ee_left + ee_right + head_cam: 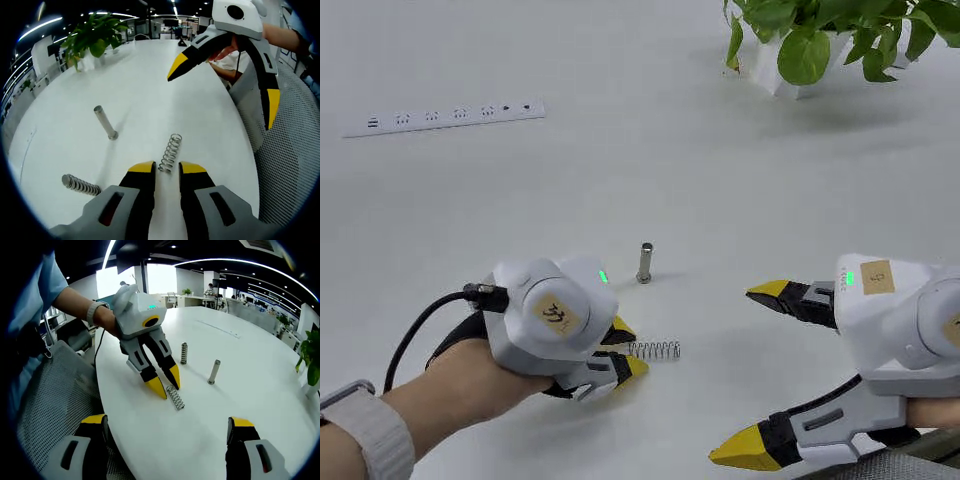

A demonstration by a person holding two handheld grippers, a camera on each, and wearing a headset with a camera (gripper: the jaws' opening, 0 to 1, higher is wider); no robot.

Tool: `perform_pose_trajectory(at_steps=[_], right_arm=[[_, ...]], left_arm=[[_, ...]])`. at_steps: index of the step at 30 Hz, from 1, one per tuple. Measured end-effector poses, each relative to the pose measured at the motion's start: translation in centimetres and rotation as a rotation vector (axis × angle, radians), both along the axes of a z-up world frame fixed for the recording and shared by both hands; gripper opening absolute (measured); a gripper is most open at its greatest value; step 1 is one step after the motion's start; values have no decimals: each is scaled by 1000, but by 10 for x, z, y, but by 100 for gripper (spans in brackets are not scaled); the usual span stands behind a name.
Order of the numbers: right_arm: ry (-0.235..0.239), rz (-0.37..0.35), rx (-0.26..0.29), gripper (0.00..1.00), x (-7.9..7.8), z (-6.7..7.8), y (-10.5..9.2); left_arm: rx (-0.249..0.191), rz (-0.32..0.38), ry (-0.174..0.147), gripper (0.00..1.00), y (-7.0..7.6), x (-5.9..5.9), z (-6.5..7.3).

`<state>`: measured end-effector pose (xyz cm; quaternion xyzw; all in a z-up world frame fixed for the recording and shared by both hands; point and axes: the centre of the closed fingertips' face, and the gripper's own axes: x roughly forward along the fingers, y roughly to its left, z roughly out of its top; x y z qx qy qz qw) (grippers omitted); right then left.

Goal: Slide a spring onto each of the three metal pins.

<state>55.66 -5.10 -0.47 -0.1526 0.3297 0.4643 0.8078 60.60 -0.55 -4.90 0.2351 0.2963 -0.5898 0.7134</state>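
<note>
The left tongs point(632, 350), jaws narrowly parted and gripping nothing, met one end of a loose spring point(654, 350) lying on the white desk point(620, 150). A bare pin point(645, 262) stood at the spring's 12 o'clock. The right tongs point(755, 372) gaped wide at its 3 o'clock. A second pin point(184, 353) wore a spring.

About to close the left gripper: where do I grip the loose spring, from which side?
Probably the end coils of the spring nearest the left gripper, squeezed across their width; it lies flat, pointing between the open jaws, leaving the far end free for the bare pin.
</note>
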Motion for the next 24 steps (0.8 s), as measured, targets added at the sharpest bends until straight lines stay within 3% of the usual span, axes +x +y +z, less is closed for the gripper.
perform_pose_trajectory(at_steps=[3,8,14,19,24], right_arm=[[3,-2,7,99,-1,0,2],[11,-1,10,99,-5,-2,4],[18,-2,12,99,-9,-4,4],[22,-11,17,99,-8,-4,4],[21,-18,23,99,-8,-3,3]], left_arm=[[23,-2,1,13,-1,2,0],[70,-67,-8,10,-3,-1,-1],[156,-91,37,8,-3,0,-3],[219,-135,17,8,-3,-1,-3],[264,-119,41,8,-4,0,-3]])
